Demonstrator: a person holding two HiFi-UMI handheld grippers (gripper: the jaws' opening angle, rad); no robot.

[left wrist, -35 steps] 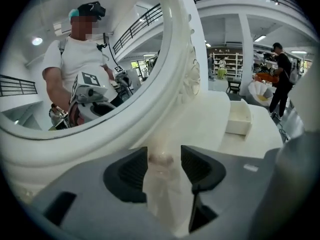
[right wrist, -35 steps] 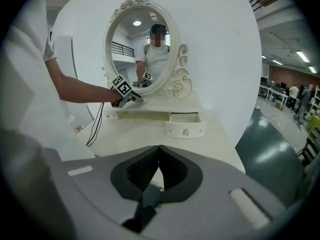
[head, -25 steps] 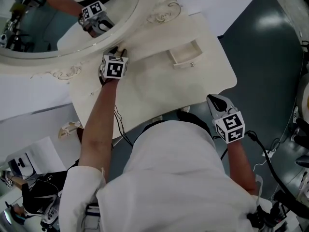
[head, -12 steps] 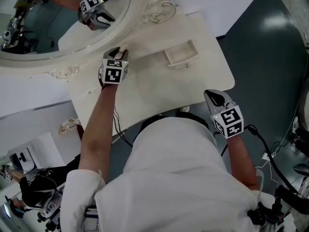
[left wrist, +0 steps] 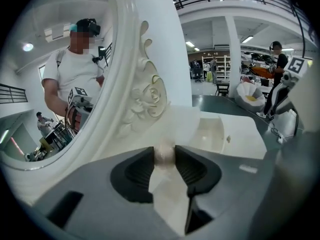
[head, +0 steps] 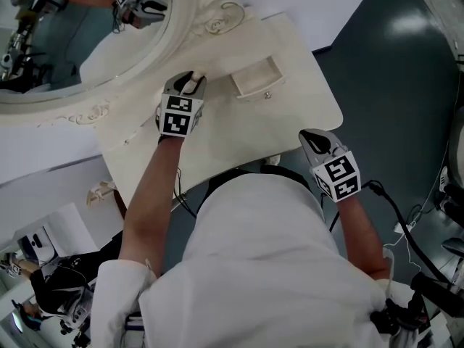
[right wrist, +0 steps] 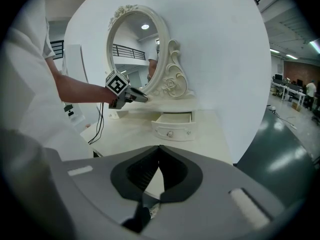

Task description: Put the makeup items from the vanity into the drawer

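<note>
Left gripper [head: 191,82]: jaws narrowly set, pads clamped on a small pale makeup item [left wrist: 164,153]. The item is held at the foot of the mirror's carved frame [left wrist: 145,94], just left of the small open drawer [head: 255,78] on the vanity top [head: 239,136]. Right gripper [right wrist: 159,150]: jaws closed together, nothing between them, at the vanity's front right edge, well apart from the drawer.

Oval mirror [head: 72,35] in ornate white frame; black cable [head: 397,223] over dark green floor [head: 391,64].
</note>
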